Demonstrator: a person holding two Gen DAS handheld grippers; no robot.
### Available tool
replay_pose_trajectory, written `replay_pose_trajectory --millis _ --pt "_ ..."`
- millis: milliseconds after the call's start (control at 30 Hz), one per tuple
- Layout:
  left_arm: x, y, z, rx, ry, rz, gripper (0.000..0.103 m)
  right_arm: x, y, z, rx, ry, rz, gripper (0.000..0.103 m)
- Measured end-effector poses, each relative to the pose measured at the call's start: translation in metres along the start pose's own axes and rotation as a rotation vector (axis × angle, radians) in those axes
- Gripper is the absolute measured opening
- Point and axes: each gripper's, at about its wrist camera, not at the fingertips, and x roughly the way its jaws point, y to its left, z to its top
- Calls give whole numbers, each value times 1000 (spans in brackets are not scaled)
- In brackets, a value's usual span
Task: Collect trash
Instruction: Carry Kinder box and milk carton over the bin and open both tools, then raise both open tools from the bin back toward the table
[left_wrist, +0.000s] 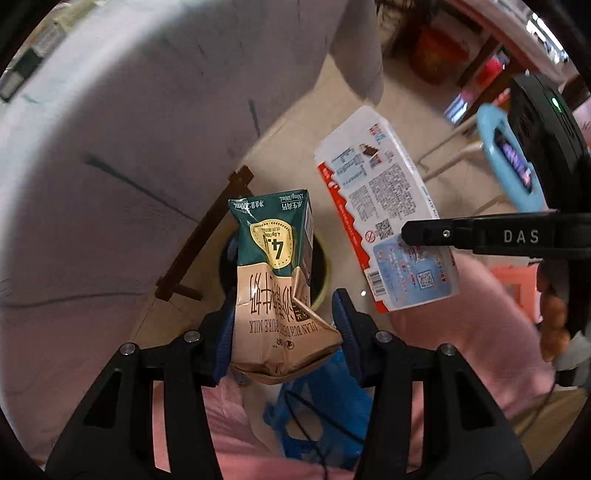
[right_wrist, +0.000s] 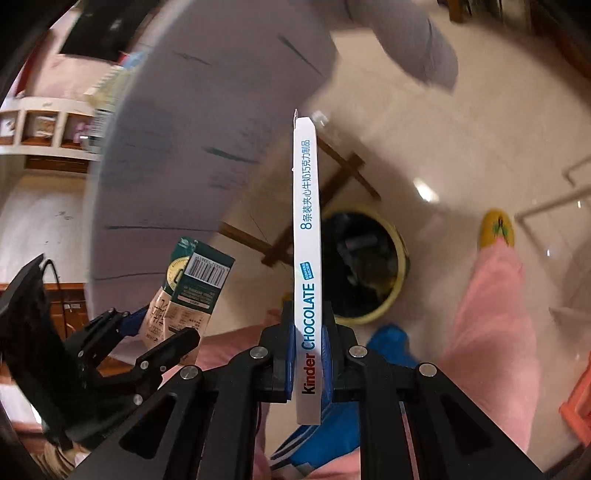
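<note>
Pointing down, both grippers (left_wrist: 282, 325) (right_wrist: 308, 354) grip trash.

Bin (left_wrist: 320, 291) mostly hidden behind milk carton (left_wrist: 275, 280); bin contents too dark to identify (right wrist view); shelf items (right_wrist: 40, 125) blurred, unreadable.

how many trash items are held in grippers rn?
2. Crumpled milk carton in the left gripper; Kinder chocolate box in the right gripper. Both above the bin; its contents are unclear.
</note>
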Motion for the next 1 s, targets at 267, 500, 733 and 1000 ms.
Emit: replay_pose_trajectory --millis 267,500,733,1000 --pt "96 22 -4 -15 107 9 46 97 -23 12 73 189 -59 12" --pt "136 25 -4 19 132 43 46 161 -31 35 139 291 -120 12" --pt "148 27 12 30 153 52 49 207 -39 51 184 339 -143 29" --pt "155 40 15 -8 158 45 61 225 -48 65 164 296 -153 49"
